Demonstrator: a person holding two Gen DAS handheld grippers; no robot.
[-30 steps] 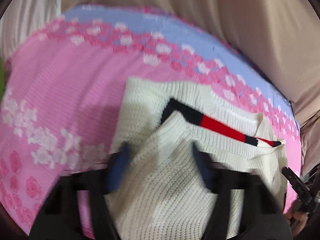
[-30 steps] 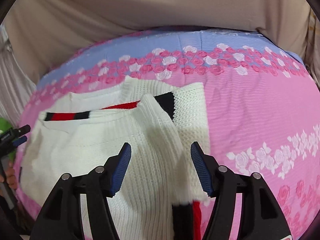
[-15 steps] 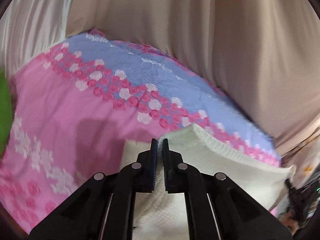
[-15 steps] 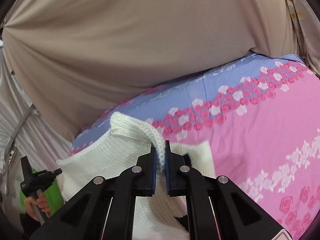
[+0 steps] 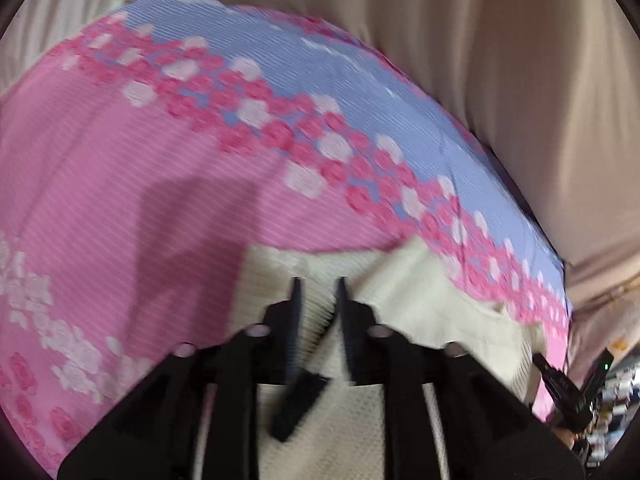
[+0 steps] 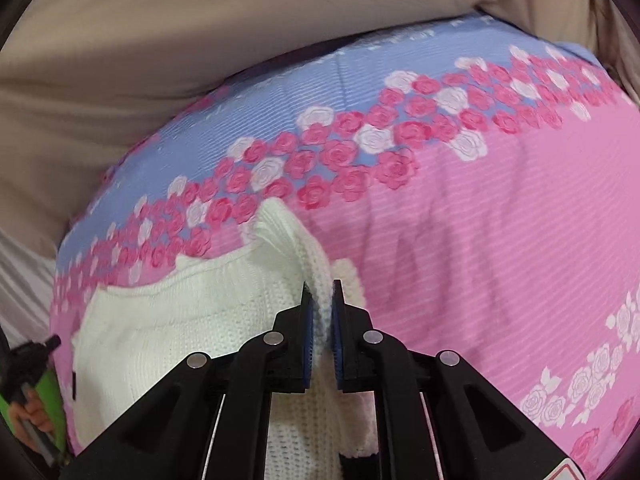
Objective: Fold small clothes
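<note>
A cream knitted sweater [image 6: 192,320] lies on a pink and blue rose-print bedspread [image 6: 480,220]. My right gripper [image 6: 320,292] is shut on a raised fold of the sweater's right edge. In the left wrist view the same sweater [image 5: 432,304] lies below and to the right. My left gripper [image 5: 318,284] stands with its jaws slightly apart over the sweater's left edge, with knit between them; the view is blurred. A black stripe of the sweater [image 5: 296,404] shows below the fingers.
A beige curtain [image 6: 200,40] hangs behind the bed. The bedspread [image 5: 120,200] stretches left of the sweater. The other gripper shows at each view's edge, my right one [image 5: 564,388] and my left one [image 6: 32,364] with a hand.
Both grippers shut on the sweater's near edge, lifted it and carried it toward the far side. Now they are lower, and the left jaws have parted slightly.
</note>
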